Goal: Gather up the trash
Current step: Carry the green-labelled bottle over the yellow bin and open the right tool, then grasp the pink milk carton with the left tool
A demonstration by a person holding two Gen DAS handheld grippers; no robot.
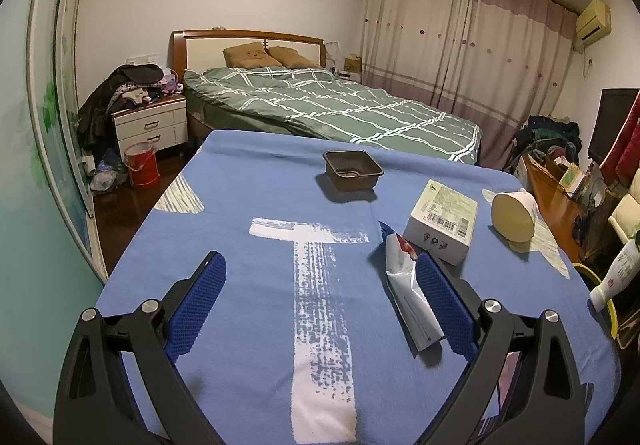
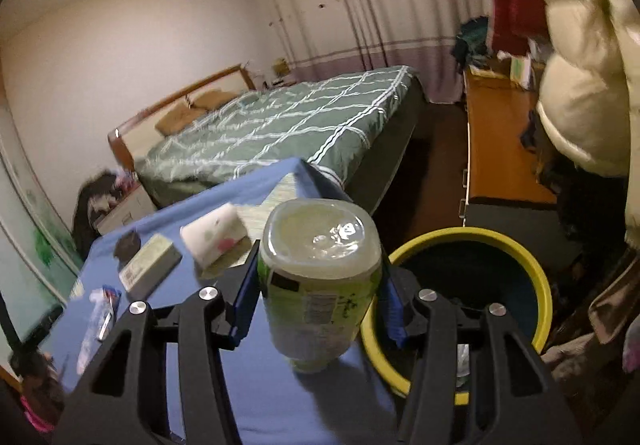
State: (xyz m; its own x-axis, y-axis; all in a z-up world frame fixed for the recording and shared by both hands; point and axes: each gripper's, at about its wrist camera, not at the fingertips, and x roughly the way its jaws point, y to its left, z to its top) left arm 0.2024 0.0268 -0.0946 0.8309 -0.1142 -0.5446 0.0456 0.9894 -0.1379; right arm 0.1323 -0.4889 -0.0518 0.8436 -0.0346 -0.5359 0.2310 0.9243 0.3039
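My left gripper (image 1: 320, 265) is open above the blue tablecloth (image 1: 256, 205). A silver and red wrapper (image 1: 408, 293) lies just inside its right finger. A brown plastic tray (image 1: 352, 169), a white box (image 1: 442, 221) and a tipped paper cup (image 1: 514, 215) lie farther on. My right gripper (image 2: 318, 257) is shut on a clear plastic bottle with a green label (image 2: 320, 277), held at the table's right edge beside a yellow-rimmed bin (image 2: 472, 285). The bottle also shows at the right edge of the left wrist view (image 1: 614, 273).
A bed with a green checked quilt (image 1: 340, 109) stands beyond the table. A nightstand (image 1: 152, 125) and a red bucket (image 1: 140, 165) are at the left. A wooden desk (image 2: 500, 149) and hanging coats (image 2: 580, 65) are at the right.
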